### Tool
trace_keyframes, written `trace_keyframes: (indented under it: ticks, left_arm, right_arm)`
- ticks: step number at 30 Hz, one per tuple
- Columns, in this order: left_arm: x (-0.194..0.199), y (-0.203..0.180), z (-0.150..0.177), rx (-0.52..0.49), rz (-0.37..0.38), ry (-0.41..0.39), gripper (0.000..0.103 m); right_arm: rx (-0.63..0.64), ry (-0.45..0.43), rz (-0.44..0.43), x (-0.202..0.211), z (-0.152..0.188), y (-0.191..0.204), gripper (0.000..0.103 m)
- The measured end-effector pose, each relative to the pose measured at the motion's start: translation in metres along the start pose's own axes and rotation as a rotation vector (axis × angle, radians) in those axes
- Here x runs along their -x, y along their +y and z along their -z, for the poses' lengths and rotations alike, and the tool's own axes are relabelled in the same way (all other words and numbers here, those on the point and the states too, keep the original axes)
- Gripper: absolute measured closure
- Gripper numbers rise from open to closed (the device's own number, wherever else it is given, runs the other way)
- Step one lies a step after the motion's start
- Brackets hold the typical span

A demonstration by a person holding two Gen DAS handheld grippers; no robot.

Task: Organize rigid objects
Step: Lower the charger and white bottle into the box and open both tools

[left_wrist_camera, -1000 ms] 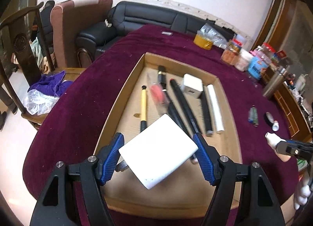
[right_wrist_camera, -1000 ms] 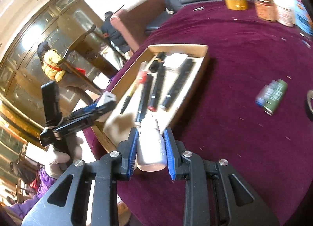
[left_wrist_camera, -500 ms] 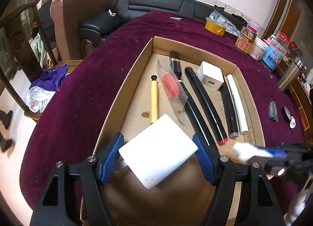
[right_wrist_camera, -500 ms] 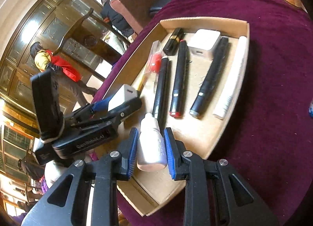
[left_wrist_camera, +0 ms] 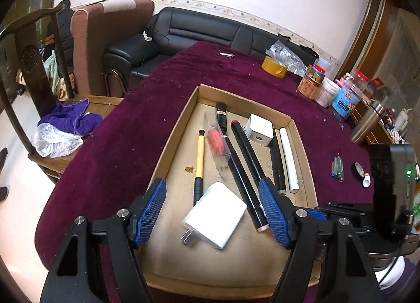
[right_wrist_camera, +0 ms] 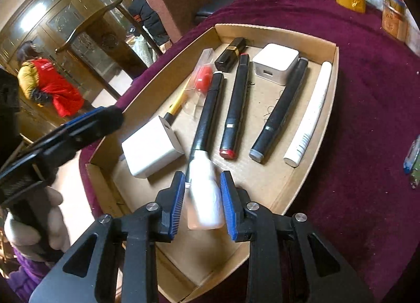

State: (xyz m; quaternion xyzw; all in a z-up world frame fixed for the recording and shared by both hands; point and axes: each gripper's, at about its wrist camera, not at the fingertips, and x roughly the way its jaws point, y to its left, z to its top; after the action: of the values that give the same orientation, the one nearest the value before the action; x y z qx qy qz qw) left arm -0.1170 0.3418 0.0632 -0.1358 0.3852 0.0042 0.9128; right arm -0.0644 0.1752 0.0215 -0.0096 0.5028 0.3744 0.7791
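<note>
A shallow cardboard tray (left_wrist_camera: 191, 98) (right_wrist_camera: 334, 66) on the purple table holds several markers, a yellow-handled tool (left_wrist_camera: 200, 153), a small white charger cube (left_wrist_camera: 260, 131) (right_wrist_camera: 277, 65) and a white tube (left_wrist_camera: 288, 161) (right_wrist_camera: 312, 116). A larger white charger (left_wrist_camera: 216, 215) (right_wrist_camera: 149, 149) lies on the tray floor between the fingers of my open left gripper (left_wrist_camera: 212, 211), free of them. My right gripper (right_wrist_camera: 200, 195) hovers over the tray's near end; a small white bottle (right_wrist_camera: 203, 198) sits blurred between its blue pads, with gaps on both sides.
Loose batteries (left_wrist_camera: 337, 169) (right_wrist_camera: 412, 158) and small items (left_wrist_camera: 361, 171) lie on the cloth right of the tray. Jars and a tape roll (left_wrist_camera: 274, 66) stand at the far edge. Chairs and a sofa surround the table.
My left gripper has opened and the large white charger now lies in the tray. My right gripper has moved over the tray and its pads have parted from the bottle.
</note>
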Motion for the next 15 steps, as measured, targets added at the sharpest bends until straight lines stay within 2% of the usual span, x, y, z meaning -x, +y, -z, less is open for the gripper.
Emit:
trace_keyframes:
  ticks: [2,9,15]
  left_arm:
    - [0.003,0.002,0.002,0.01,-0.011,-0.004,0.035]
    - [0.012,0.008,0.011,0.048,-0.083,-0.01,0.034]
    - [0.031,-0.016,0.023,-0.001,-0.191,-0.083,0.034]
  right_arm:
    - [0.005,-0.015,0.006,0.005,0.001,0.0,0.064]
    - [0.008,-0.084,0.03,0.033,0.01,-0.005,0.064]
    - [-0.045,-0.15,0.041,0.061,0.03,-0.026,0.064]
